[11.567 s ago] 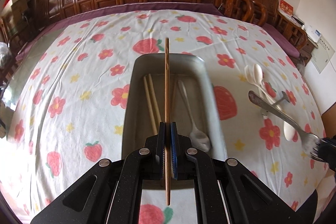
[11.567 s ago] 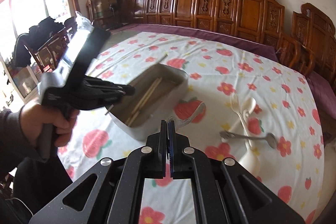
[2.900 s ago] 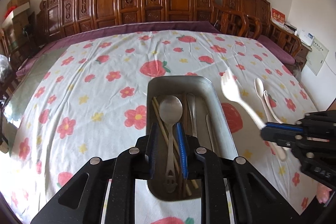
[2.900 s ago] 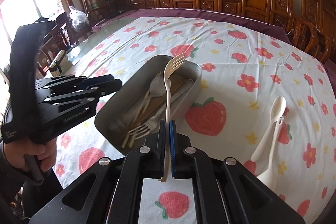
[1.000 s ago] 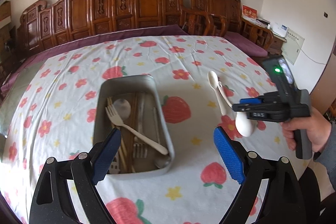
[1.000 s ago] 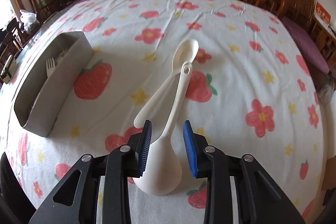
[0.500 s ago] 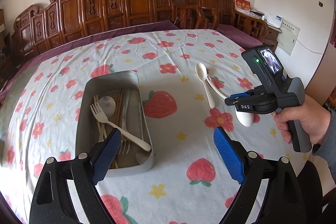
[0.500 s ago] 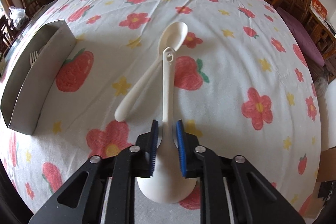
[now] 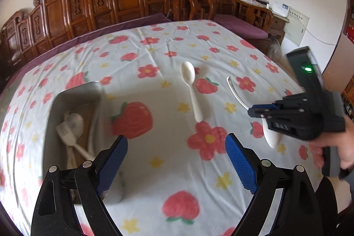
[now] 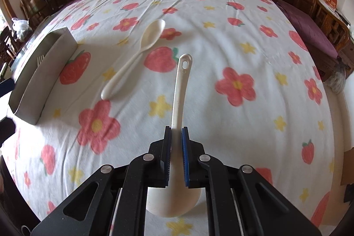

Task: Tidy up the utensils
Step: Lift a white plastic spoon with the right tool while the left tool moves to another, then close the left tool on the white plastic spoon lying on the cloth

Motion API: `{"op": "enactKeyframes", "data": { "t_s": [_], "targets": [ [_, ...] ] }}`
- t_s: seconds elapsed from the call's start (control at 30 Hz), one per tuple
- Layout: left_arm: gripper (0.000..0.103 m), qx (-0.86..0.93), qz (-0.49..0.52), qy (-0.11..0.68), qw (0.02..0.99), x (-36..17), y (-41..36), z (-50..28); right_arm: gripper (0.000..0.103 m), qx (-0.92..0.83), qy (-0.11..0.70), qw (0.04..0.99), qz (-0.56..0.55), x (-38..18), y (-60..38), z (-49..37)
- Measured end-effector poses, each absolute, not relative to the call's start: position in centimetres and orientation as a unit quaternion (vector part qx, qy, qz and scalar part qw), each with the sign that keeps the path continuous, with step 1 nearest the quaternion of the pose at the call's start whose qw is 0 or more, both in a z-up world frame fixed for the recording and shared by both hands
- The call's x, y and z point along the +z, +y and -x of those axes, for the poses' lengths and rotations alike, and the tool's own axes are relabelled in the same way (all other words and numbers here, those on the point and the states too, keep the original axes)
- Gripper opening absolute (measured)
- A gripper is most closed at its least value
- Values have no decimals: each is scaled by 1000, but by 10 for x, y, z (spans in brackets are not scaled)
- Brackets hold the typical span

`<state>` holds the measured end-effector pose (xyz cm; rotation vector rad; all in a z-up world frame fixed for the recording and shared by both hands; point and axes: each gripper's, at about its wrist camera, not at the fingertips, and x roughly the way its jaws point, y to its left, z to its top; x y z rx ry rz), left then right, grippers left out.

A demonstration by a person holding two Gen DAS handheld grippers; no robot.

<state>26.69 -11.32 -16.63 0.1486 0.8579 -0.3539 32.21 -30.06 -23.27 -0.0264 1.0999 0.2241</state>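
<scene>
Right claw (image 10: 176, 153) closing on cream plastic ladle-shaped spoon (image 10: 179, 90), pads pressing its neck | light, stiff, slick | left claw (image 9: 176, 160) gaping, empty

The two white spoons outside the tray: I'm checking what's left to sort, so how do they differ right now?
The ladle spoon is gripped between the right gripper's closing fingers and is off the cloth; the slim spoon lies loose on the tablecloth. The ladle spoon has a broad, deep bowl and a hole in its handle end; the slim spoon has a small oval bowl and a plain handle. Both are cream-white and outside the metal tray.
</scene>
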Motion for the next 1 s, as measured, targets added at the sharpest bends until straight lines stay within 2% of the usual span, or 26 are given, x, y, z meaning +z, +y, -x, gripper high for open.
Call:
{"op": "enactKeyframes", "data": {
  "t_s": [0.23,0.37,0.43,0.57,0.93,1.0],
  "targets": [
    [85,-178,-90,431,880,-184,-148,-302,10,117,502,857,-11,-217,-318,-311],
    [67,-175,-101,450,870,-197,-166,-326,10,118,497,859,-17,-214,-328,-311],
    [63,-176,-105,455,867,-202,-173,-336,10,116,499,859,-25,-215,-335,-313],
    [50,-170,-114,473,857,-214,-186,-357,10,116,500,858,-33,-218,-342,-315],
    [40,-143,-121,498,847,-235,-201,-394,11,120,490,862,-48,-210,-351,-315],
    [35,-142,-118,501,845,-235,-202,-396,11,122,490,862,-47,-210,-350,-315]
  ]
}}
